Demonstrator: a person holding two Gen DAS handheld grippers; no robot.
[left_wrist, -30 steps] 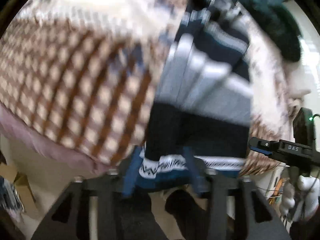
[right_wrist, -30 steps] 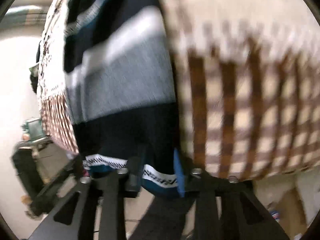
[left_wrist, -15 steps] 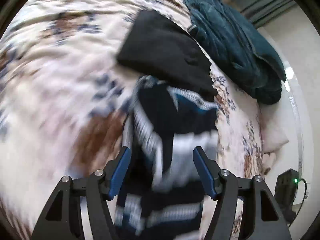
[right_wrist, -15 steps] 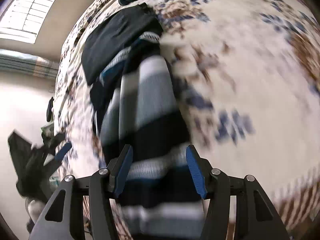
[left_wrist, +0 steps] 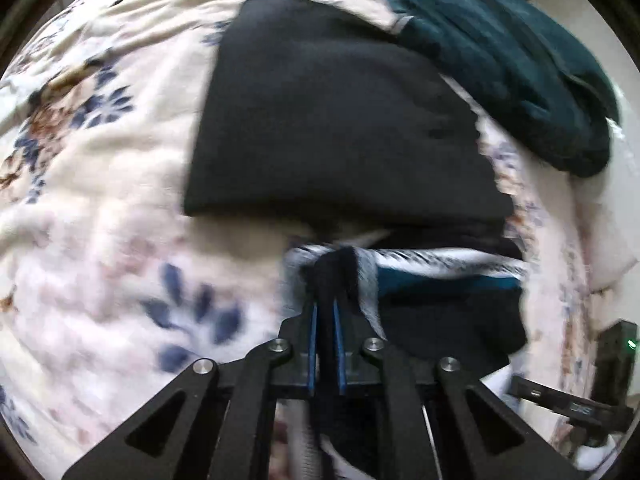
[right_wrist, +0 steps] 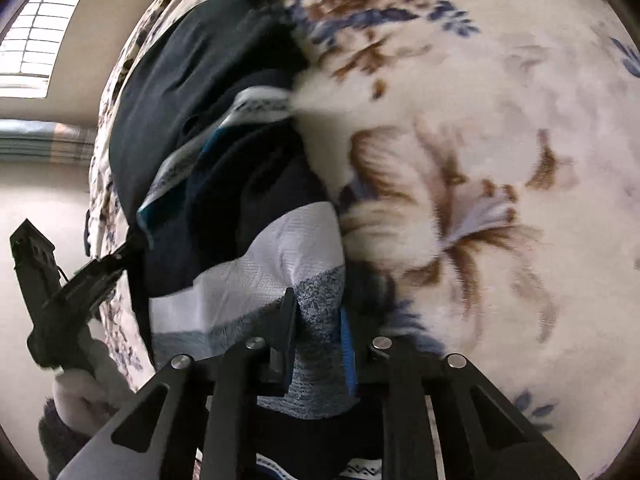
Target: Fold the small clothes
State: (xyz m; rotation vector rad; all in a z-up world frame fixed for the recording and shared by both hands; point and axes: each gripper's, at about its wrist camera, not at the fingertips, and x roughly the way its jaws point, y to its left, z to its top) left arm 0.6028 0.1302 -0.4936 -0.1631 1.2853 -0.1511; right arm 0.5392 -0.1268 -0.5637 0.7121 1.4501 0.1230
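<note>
A bed [left_wrist: 80, 184] under a pale floral blanket carries everything here and gives a soft, broad surface for folding. At its far edge lies a heap of teal cloth [left_wrist: 520, 60], seemingly parked out of the way, and just in front of it a black garment [left_wrist: 332, 120] lies flat and squared, which reads as a piece already folded and set aside. Against the near edge of that black piece, and partly lapping it, sits the sweater [right_wrist: 248, 264], a striped knit in navy, white, grey and a teal band with a patterned hem; it is bunched and doubled over rather than flat, so I judge a fold is under way, with the hem end brought up toward the black garment. The left claw [left_wrist: 325, 320] is fully closed, its blue pads pinching a corner of the hem, probably so that edge can be steered and laid straight. The right claw [right_wrist: 318, 336] is narrowing at this moment, with the grey-speckled stripe of the sweater between its pads, which already appear to bear on the cloth; taking the opposite side would let both hands carry the knit evenly and keep the fold square. In the right view the other tool shows at the left, gripped by a person's white-gloved hand [right_wrist: 80, 384] beside the bed's edge.
</note>
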